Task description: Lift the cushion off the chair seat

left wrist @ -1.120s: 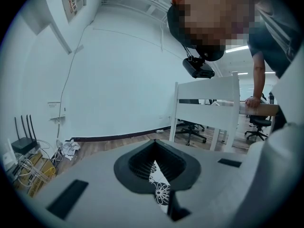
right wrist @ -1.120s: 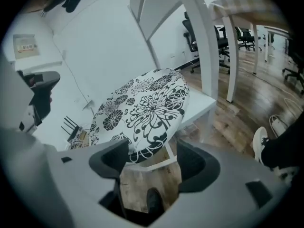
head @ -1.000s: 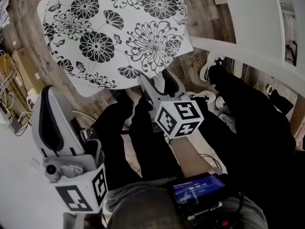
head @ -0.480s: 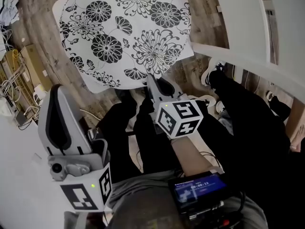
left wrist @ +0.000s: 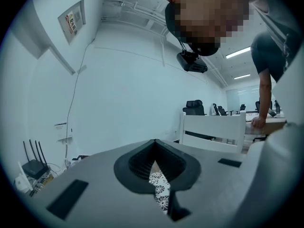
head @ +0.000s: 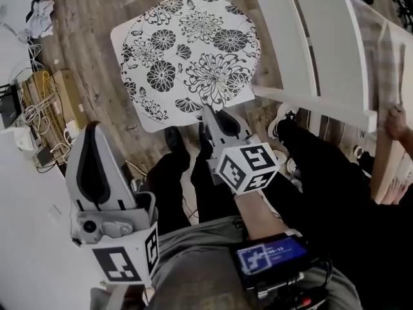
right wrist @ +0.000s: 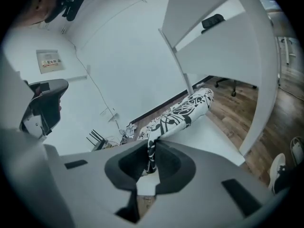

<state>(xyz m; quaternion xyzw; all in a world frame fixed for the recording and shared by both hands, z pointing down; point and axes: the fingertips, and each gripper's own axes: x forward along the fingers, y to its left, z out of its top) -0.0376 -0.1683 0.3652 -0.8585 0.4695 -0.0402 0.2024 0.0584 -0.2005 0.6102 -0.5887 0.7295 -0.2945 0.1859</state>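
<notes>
A white cushion [head: 190,57] printed with black flowers lies on the white chair seat [head: 117,36]. My right gripper [head: 208,112] is shut on the cushion's near edge. Its jaws have just been closing, with that edge between them. In the right gripper view the pinched fabric [right wrist: 151,148] runs up into the cushion [right wrist: 183,112], and the held edge stands raised off the seat [right wrist: 216,139]. My left gripper [head: 95,131] hangs at the lower left, apart from the cushion and pointing towards it. Its jaws [left wrist: 154,144] meet at the tips with nothing between them.
The chair's white backrest [head: 303,44] stands to the right of the cushion. Cardboard boxes and cables [head: 55,99] lie on the wood floor at the left. Another person's hand [head: 397,124] rests on a board at the right. My own legs and shoes [head: 173,137] are below the seat.
The right gripper's jaws closed on the cushion's near edge. The left gripper rose and rolled at the lower left. The head view pulled back, so the chair looks smaller.
</notes>
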